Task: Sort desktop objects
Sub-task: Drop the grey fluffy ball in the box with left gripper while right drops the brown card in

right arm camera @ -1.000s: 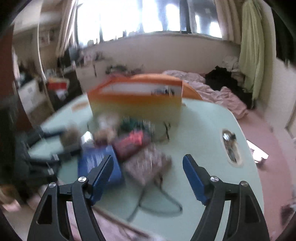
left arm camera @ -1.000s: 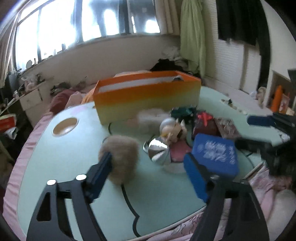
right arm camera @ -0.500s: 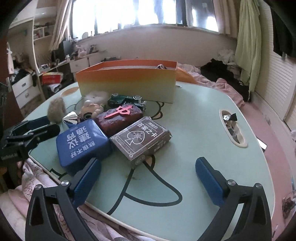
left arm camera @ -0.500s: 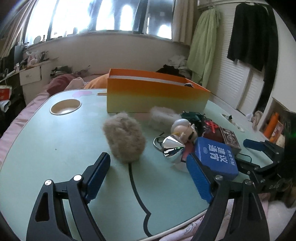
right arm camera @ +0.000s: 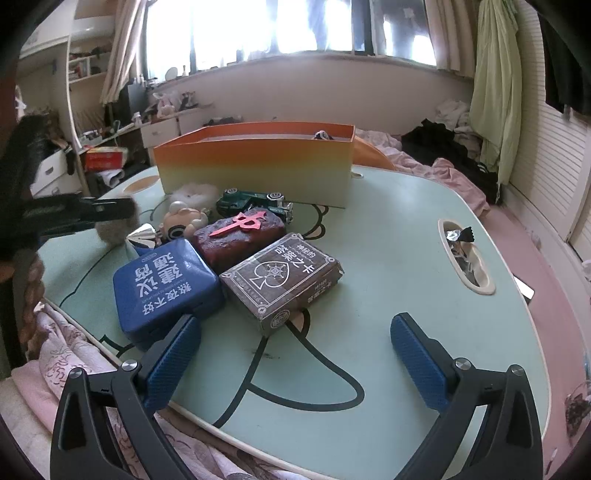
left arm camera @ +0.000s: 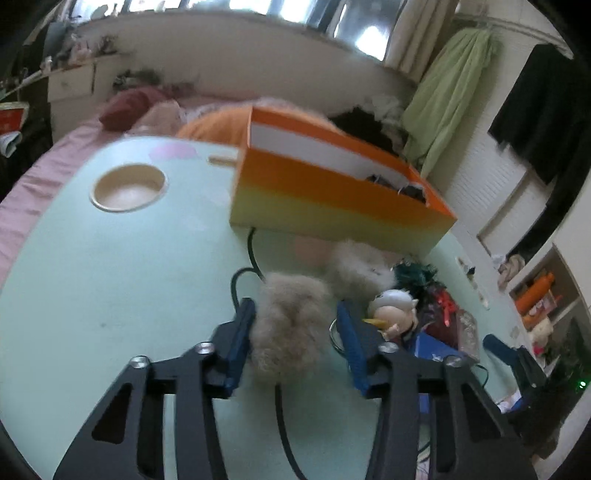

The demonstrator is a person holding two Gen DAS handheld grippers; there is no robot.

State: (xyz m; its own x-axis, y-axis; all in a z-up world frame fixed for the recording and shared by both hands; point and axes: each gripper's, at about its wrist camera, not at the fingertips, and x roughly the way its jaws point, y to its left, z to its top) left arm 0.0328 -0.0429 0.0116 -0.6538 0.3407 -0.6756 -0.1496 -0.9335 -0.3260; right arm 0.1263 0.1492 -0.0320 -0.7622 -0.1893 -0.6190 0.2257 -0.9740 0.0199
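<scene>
Beyond the far edge of the pale green table (right arm camera: 388, 229) I see a rumpled pink bedspread (right arm camera: 443, 170) with a heap of black clothes (right arm camera: 443, 142) on it. A light green cloth (right arm camera: 493, 85) hangs by the bright window (right arm camera: 280, 26). Off the table's left edge stand white drawers (right arm camera: 162, 131) and a red carton (right arm camera: 105, 158). From my left side, a black garment (left arm camera: 543, 110) hangs on the wall.

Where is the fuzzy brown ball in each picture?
Left wrist view: the fuzzy brown ball sits low in the middle, between the left gripper's blue fingers.
Right wrist view: the ball peeks out at the far left, mostly hidden behind the other gripper's black arm.
Shared landmark: the orange-and-yellow box stands behind the ball in both.
</scene>
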